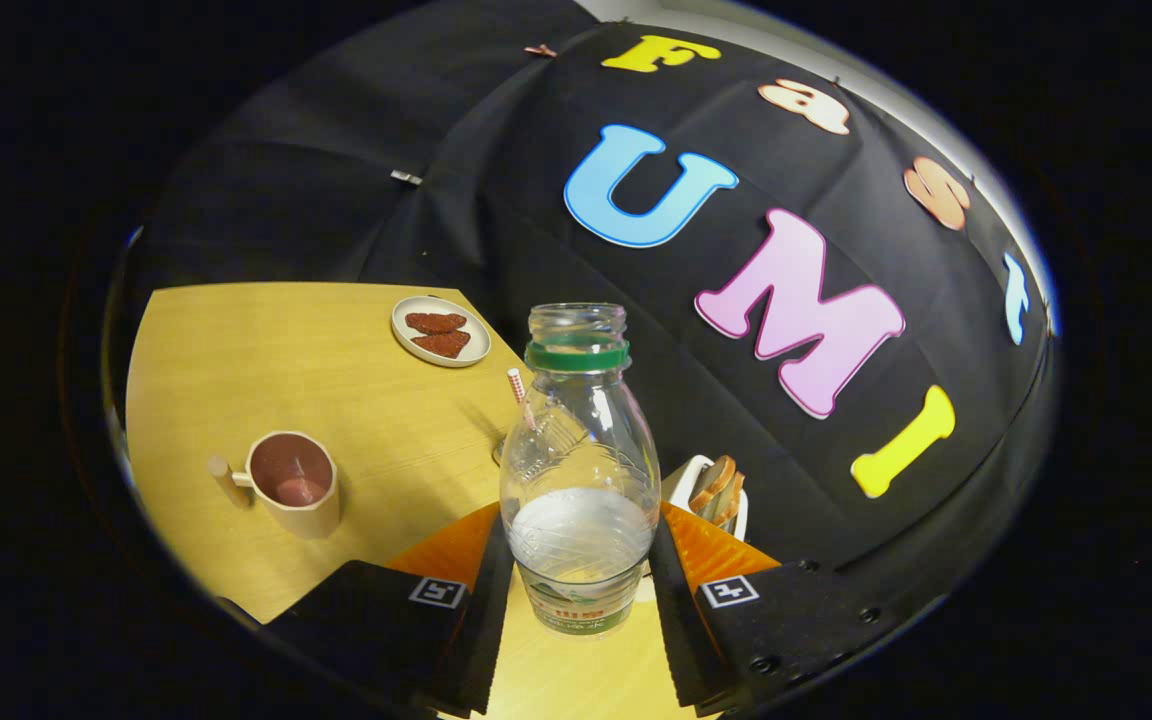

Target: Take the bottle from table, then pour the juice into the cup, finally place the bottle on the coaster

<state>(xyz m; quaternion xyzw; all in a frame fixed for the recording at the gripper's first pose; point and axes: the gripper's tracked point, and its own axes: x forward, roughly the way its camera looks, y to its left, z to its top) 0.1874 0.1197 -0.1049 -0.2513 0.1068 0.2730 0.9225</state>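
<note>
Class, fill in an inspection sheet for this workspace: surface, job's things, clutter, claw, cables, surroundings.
Surface: yellow wooden table, tilted in view.
Job's things: clear plastic bottle with green neck ring, uncapped, partly filled with pale liquid; beige handled cup apart from the bottle; coaster not identified.
Clutter: white plate of reddish-brown pieces; striped straw in a glass behind the bottle; white holder of toast slices.
Claw: both fingers press the bottle's lower body.
Cables: nothing seen.
Surroundings: black cloth wall.

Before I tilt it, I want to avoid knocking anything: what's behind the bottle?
Seen through the clear bottle, held between the tongs: a glass with a striped straw. Beside it, a bread rack. The glass's base is partly covered.
</note>
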